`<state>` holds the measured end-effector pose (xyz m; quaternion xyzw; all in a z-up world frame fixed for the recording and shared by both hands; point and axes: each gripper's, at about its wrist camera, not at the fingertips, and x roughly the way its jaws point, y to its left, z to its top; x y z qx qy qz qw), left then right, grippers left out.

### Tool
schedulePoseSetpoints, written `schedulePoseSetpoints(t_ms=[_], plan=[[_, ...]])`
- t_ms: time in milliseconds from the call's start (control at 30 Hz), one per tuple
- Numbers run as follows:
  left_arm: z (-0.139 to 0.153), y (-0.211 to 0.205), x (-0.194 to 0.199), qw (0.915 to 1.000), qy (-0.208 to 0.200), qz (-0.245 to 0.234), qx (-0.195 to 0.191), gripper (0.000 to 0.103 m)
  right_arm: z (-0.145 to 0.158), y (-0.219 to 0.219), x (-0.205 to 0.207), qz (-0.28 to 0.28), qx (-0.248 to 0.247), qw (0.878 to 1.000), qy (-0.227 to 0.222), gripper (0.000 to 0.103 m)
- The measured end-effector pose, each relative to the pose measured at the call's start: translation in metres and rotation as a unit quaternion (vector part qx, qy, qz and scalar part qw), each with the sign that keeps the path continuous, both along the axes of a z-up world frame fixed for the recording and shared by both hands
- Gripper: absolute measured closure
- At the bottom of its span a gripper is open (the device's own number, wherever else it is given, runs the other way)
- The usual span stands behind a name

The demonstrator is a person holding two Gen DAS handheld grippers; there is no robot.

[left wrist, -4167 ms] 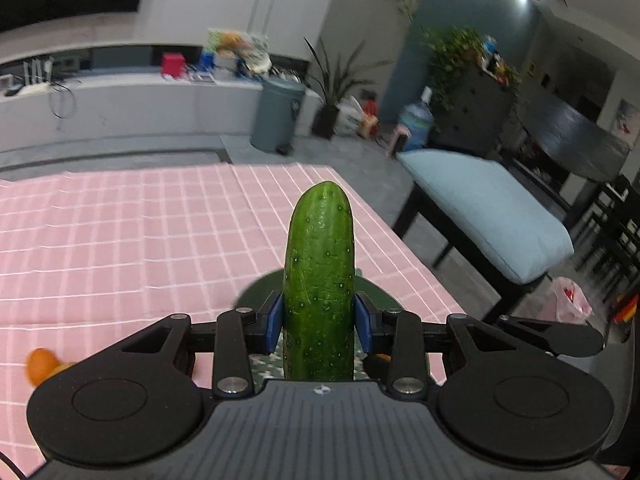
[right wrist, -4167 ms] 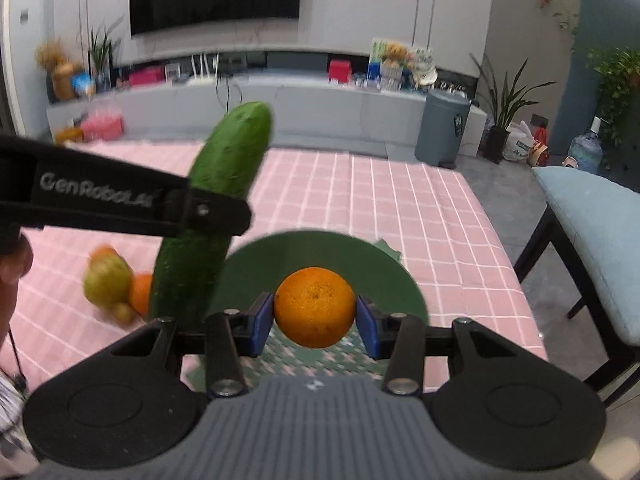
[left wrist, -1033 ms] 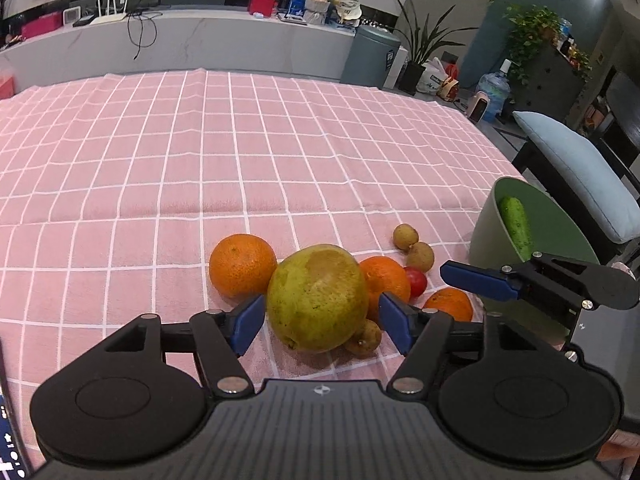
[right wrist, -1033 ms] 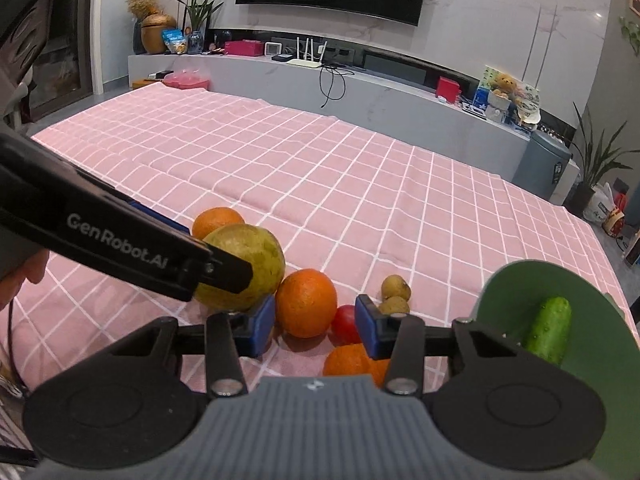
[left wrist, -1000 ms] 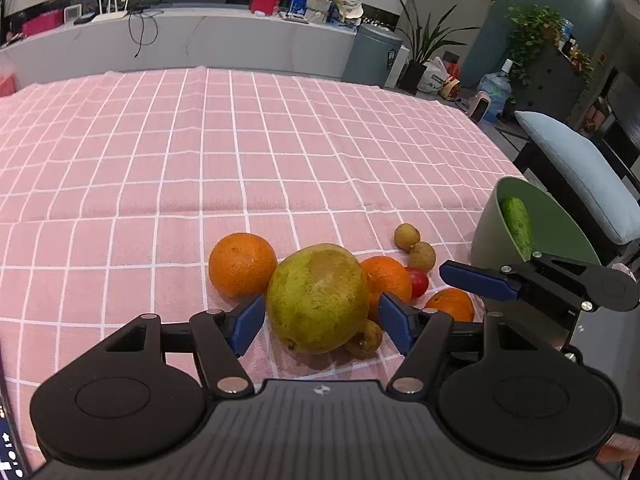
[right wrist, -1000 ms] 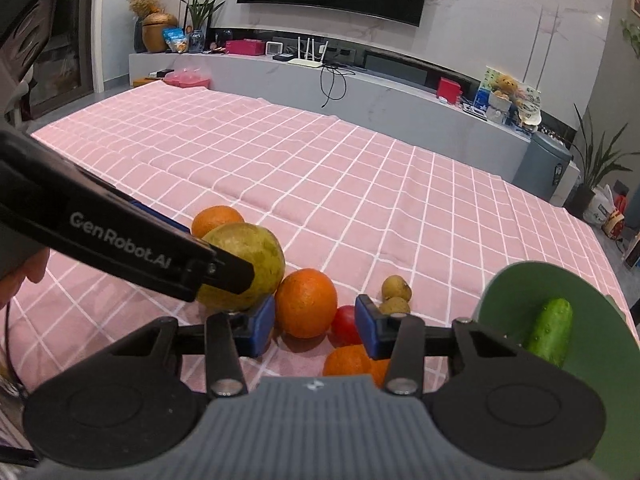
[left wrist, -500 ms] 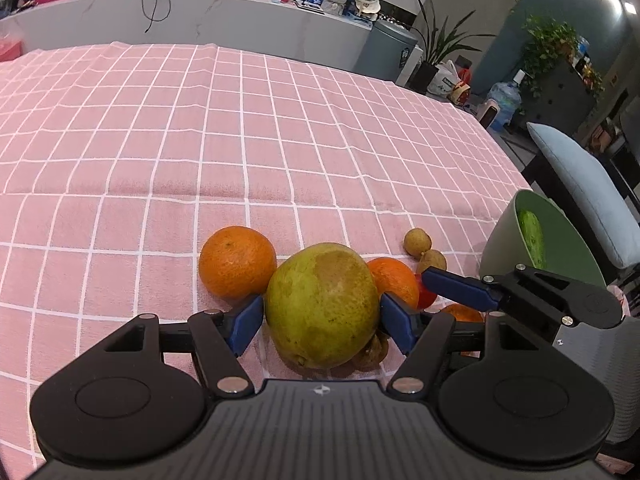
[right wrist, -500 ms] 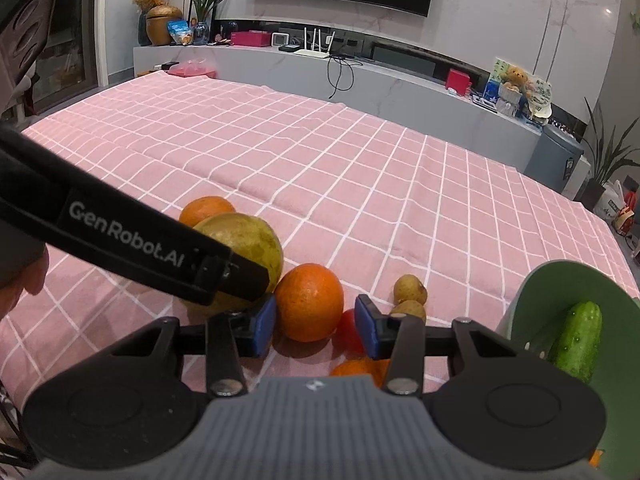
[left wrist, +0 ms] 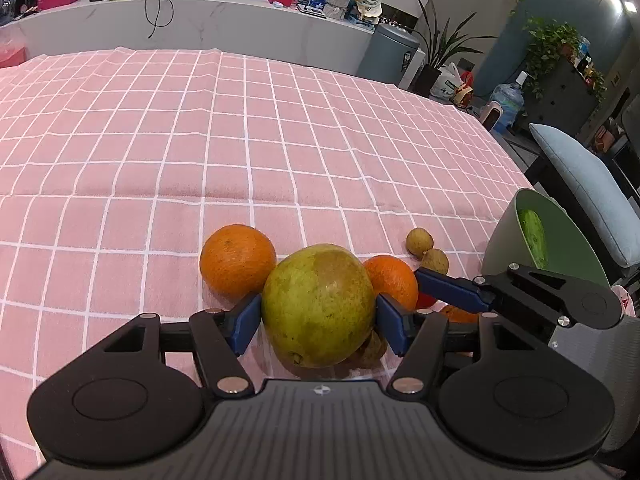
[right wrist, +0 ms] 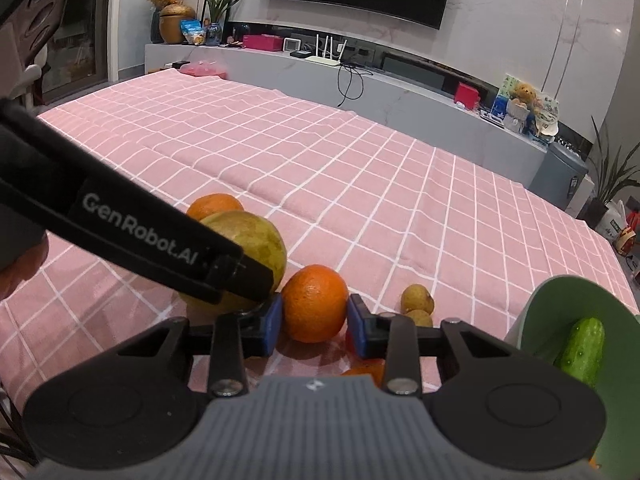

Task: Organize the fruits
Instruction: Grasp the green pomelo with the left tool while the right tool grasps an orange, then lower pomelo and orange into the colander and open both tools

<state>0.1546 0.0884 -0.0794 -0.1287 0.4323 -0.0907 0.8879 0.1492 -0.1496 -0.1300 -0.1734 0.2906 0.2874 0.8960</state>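
Observation:
My left gripper (left wrist: 318,320) is shut on a big green-yellow pear (left wrist: 318,306), its blue pads pressed against both sides. My right gripper (right wrist: 315,322) is shut on an orange (right wrist: 315,308) just right of the pear (right wrist: 256,240). In the left wrist view that orange (left wrist: 394,280) sits behind the right gripper's blue finger (left wrist: 448,290). A second orange (left wrist: 237,260) lies left of the pear. A green bowl (right wrist: 560,300) at the right holds a cucumber (right wrist: 582,346). The bowl also shows in the left wrist view (left wrist: 504,240).
Two small brown longans (left wrist: 426,248) lie between the oranges and the bowl. A red cherry tomato (left wrist: 426,300) and another orange (right wrist: 366,370) are partly hidden under the right gripper. The fruits rest on a pink checked tablecloth (left wrist: 240,140). A cushioned bench (left wrist: 580,184) stands beyond the table's right edge.
Both grippers have closed in around the pear and the orange and moved slightly forward and down. The fruit pile and the bowl have not moved.

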Motion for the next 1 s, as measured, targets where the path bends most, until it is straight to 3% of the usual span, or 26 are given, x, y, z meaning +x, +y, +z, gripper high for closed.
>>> schedulePoseSetpoints(t_ms=[433, 700, 1000], plan=[[0.022, 0.009, -0.024, 0.9986, -0.036, 0.035, -0.013, 0.032, 0.025, -0.013, -0.019, -0.018, 0.026, 0.999, -0.037, 0.073], [0.061, -0.005, -0.034, 0.9961, -0.082, 0.031, -0.009, 0.032, 0.066, -0.035, -0.027, -0.056, 0.05, 0.994, -0.085, 0.073], [0.098, -0.05, -0.028, 0.9934, -0.113, -0.005, -0.02, 0.032, 0.119, -0.086, -0.029, -0.094, 0.042, 0.984, -0.147, 0.073]])
